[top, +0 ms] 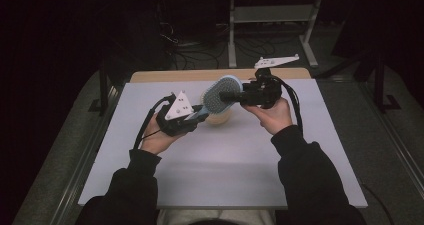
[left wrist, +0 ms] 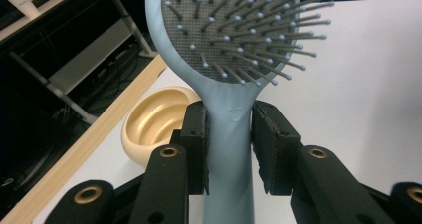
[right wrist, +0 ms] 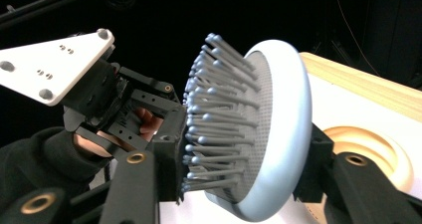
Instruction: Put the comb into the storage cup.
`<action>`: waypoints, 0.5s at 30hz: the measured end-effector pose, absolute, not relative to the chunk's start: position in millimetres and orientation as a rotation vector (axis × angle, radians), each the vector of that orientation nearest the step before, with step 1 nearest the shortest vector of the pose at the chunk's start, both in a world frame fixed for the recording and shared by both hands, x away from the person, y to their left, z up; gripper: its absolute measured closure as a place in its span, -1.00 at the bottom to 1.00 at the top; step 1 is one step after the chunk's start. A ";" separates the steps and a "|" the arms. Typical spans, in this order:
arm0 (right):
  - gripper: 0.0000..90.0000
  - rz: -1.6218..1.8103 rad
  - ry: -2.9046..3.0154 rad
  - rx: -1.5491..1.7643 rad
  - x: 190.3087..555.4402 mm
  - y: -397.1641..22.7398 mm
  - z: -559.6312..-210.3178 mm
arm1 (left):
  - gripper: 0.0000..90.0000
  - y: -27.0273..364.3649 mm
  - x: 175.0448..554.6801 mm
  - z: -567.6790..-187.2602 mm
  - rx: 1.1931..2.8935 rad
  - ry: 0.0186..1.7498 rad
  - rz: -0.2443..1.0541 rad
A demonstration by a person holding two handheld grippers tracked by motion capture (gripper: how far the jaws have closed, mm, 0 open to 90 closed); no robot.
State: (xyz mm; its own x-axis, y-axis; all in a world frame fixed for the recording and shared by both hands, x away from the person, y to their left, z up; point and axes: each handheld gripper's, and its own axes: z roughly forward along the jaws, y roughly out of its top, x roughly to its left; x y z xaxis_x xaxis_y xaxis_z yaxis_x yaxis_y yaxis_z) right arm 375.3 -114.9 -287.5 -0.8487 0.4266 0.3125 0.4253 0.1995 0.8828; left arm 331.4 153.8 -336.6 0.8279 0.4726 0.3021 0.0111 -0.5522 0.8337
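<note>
Above bowl (top: 218, 116): both grippers apparently clamp hairbrush (top: 220, 96), table edges distant

Beige bowl (top: 218, 116) on pale table (top: 225, 175)

Both forearms entered from the near edge, sleeves dark. The left hand (top: 159, 139) held the left gripper (top: 196, 116) pointing toward the centre, its jaws clamped on a narrow shaft. The right hand (top: 274, 116) held the right gripper (top: 226, 96) pointing left, its jaws closed against both faces of an object
</note>
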 end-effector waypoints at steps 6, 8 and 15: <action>0.21 1.777 2.425 0.849 373.7 -112.5 -284.2 | 0.50 158.4 334.4 -334.6 2.051 0.379 0.583; 0.23 1.749 2.432 0.847 373.4 -111.3 -283.7 | 0.49 161.8 335.7 -333.1 2.031 0.386 0.559; 0.25 1.727 2.419 0.848 373.4 -110.9 -282.9 | 0.34 164.6 338.3 -334.1 2.040 0.403 0.527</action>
State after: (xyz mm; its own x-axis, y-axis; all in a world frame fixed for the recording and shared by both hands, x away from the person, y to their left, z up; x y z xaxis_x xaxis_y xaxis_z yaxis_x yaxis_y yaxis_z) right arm 373.4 -110.9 -282.9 -0.8484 0.4572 0.2667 0.4007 0.2258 0.8879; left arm 338.3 164.6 -334.1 0.8524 0.4821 0.2025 0.0699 -0.4889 0.8696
